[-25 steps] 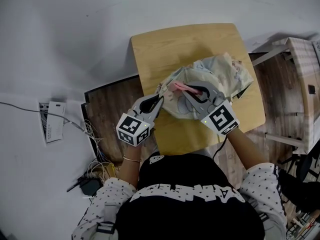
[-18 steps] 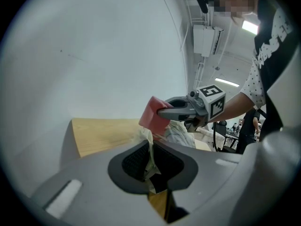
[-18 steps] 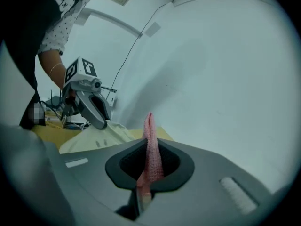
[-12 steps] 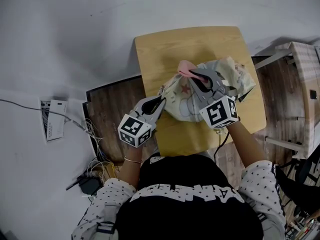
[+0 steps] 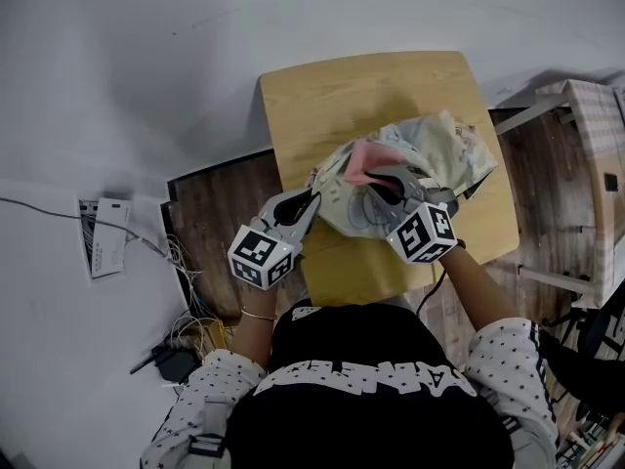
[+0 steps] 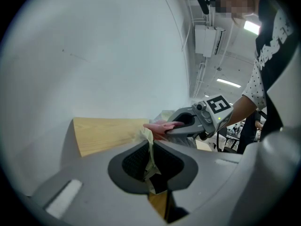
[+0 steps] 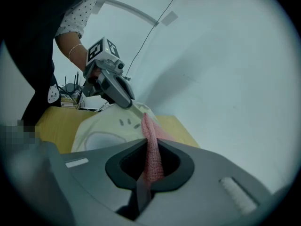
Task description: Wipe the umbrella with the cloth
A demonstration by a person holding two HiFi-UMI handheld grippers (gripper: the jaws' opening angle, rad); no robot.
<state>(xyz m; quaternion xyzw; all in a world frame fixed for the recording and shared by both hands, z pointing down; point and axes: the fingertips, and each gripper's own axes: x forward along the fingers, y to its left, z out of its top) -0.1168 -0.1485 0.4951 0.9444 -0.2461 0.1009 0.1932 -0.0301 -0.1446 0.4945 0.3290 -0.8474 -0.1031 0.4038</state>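
The umbrella (image 5: pixel 444 149), a pale crumpled canopy with printed figures, lies on the wooden table (image 5: pixel 332 96), just ahead of both grippers. Its near edge passes between the jaws of the left gripper (image 5: pixel 314 198), which are closed narrow on the thin fabric and pinch it. The pink cloth (image 5: pixel 363 157) is clamped in the right gripper (image 5: pixel 383 177). Its jaws press together on a fold of the cloth, and the free part comes out ahead of the tips and lies on top of the canopy. The right gripper points down at the canopy. It stands to the right of the left gripper, near it but apart.
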